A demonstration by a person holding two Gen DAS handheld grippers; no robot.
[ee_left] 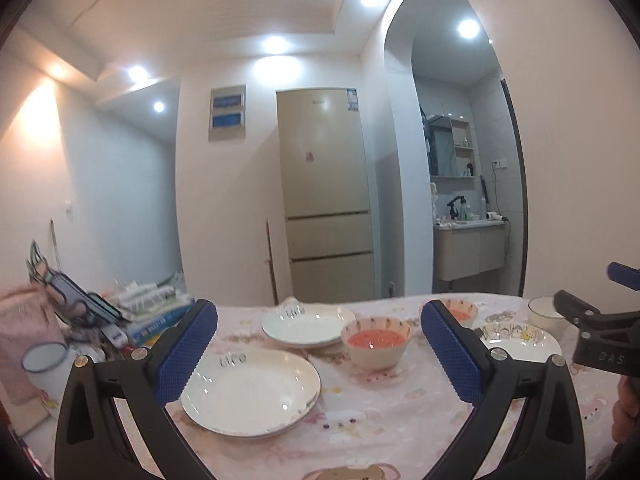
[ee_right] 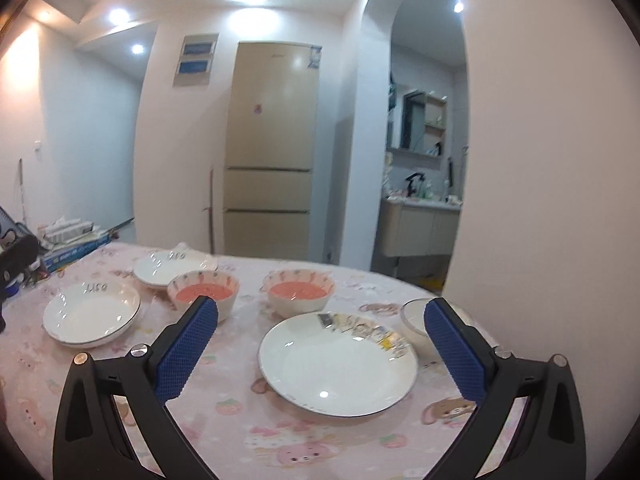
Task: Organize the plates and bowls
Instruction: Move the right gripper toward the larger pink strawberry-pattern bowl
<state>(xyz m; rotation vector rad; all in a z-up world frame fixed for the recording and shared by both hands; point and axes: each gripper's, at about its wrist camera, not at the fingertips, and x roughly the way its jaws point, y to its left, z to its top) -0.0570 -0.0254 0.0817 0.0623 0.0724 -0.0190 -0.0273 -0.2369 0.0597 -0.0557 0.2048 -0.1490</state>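
Observation:
My left gripper (ee_left: 320, 320) is open and empty above a white plate (ee_left: 252, 392) on the pink tablecloth (ee_left: 380, 432). Behind it lie a second white plate (ee_left: 306, 326) and an orange-lined bowl (ee_left: 376, 342). My right gripper (ee_right: 320, 316) is open and empty over a white plate with a cartoon rim (ee_right: 338, 364). In the right wrist view two orange-lined bowls (ee_right: 202, 292) (ee_right: 298, 292) stand behind, two white plates (ee_right: 92, 314) (ee_right: 170, 266) at the left, and a small white bowl (ee_right: 420, 316) at the right. The right gripper also shows at the right edge of the left wrist view (ee_left: 592, 320).
A white enamel mug (ee_left: 46, 364), a pink bag (ee_left: 24, 320) and stacked books and boxes (ee_left: 152, 312) crowd the table's left end. A beige fridge (ee_left: 324, 192) stands behind the table. An arched doorway to a washroom (ee_left: 468, 200) is at the right.

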